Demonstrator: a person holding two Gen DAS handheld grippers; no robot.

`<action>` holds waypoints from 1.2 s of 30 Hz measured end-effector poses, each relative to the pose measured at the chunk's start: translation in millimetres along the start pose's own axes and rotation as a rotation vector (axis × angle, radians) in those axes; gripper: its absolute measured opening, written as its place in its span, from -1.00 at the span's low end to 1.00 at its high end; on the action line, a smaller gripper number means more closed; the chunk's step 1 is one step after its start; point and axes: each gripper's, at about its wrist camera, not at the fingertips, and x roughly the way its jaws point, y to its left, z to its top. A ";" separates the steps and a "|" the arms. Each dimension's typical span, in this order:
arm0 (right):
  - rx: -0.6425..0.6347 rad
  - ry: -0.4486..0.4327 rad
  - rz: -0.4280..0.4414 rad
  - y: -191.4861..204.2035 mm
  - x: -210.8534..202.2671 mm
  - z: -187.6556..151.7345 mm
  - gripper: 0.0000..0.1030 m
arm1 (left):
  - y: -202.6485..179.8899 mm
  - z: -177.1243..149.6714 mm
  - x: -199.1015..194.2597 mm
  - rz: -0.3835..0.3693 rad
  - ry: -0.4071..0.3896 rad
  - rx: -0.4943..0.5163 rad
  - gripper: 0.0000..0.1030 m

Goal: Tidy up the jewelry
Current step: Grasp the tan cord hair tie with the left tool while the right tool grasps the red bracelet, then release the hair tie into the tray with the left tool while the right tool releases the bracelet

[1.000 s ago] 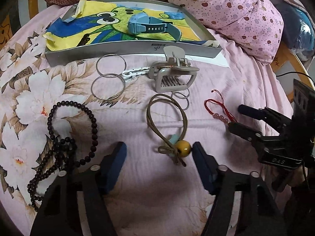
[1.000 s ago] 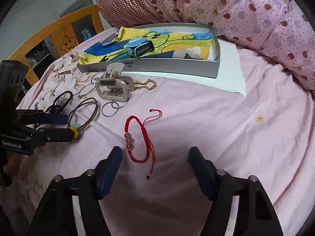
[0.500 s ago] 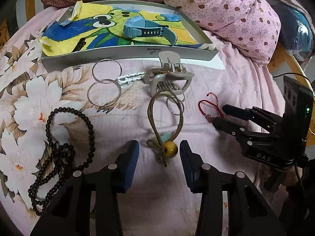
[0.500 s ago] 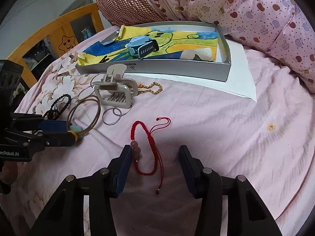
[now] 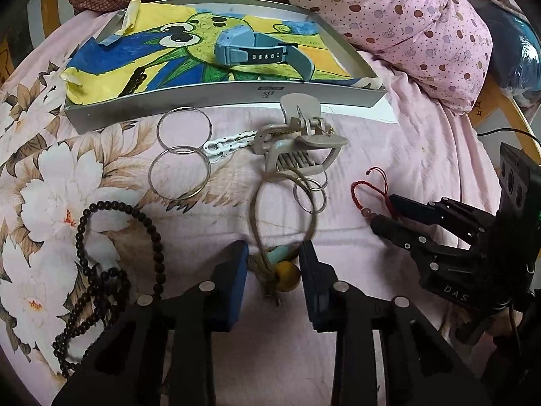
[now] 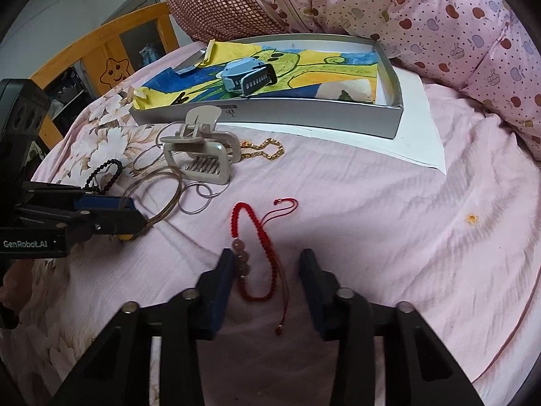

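Note:
My left gripper [image 5: 273, 270] is open, its blue pads either side of a tan cord necklace's yellow bead [image 5: 286, 280] and pale blue bead on the bed. My right gripper [image 6: 267, 279] is open and straddles a red string bracelet [image 6: 252, 237] with pink beads; the left pad [image 6: 223, 280] sits close against the beads. A grey tray [image 5: 236, 96] lined with a yellow and blue drawing holds a blue watch [image 5: 250, 49]. The tray [image 6: 304, 118] and watch [image 6: 247, 74] also show in the right wrist view.
On the bedspread lie a beige hair claw clip [image 5: 297, 142], two large metal rings [image 5: 181, 155], a white chain [image 5: 226, 143], small rings [image 5: 309, 193], a black bead necklace [image 5: 111, 270] and a gold chain [image 6: 263, 150]. A pink quilt [image 5: 389, 10] lies behind the tray.
Both grippers have moved forward and narrowed. The left now brackets the cord's beads; the right now brackets the red bracelet.

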 end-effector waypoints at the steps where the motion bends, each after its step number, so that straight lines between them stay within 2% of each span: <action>1: -0.003 0.001 -0.001 1.9 0.0 -0.8 -0.44 | -0.1 -0.9 0.1 0.004 0.002 0.003 -0.56; 6: 0.022 0.011 -0.004 5.7 -1.9 -5.5 -0.78 | -3.3 -10.3 -3.2 0.015 0.004 0.027 -0.56; 9: 0.041 0.014 -0.004 7.8 -4.2 -8.2 -0.83 | -4.8 -15.8 -6.4 0.013 0.003 0.034 -0.56; 15: 0.057 0.009 0.010 17.5 -13.6 -14.7 -0.84 | -6.5 -27.5 -14.8 0.012 0.010 0.047 -0.57; 24: 0.063 -0.055 0.009 23.2 -37.7 -7.2 -0.84 | -13.2 -32.4 -32.5 0.017 0.000 0.061 -0.57; 32: 0.077 -0.159 0.000 15.2 -63.6 27.5 -0.84 | -11.2 -8.9 -52.7 0.040 -0.061 0.055 -0.57; 36: 0.082 -0.199 -0.004 6.5 -67.4 56.7 -0.84 | -4.3 17.9 -58.1 0.087 -0.088 0.061 -0.57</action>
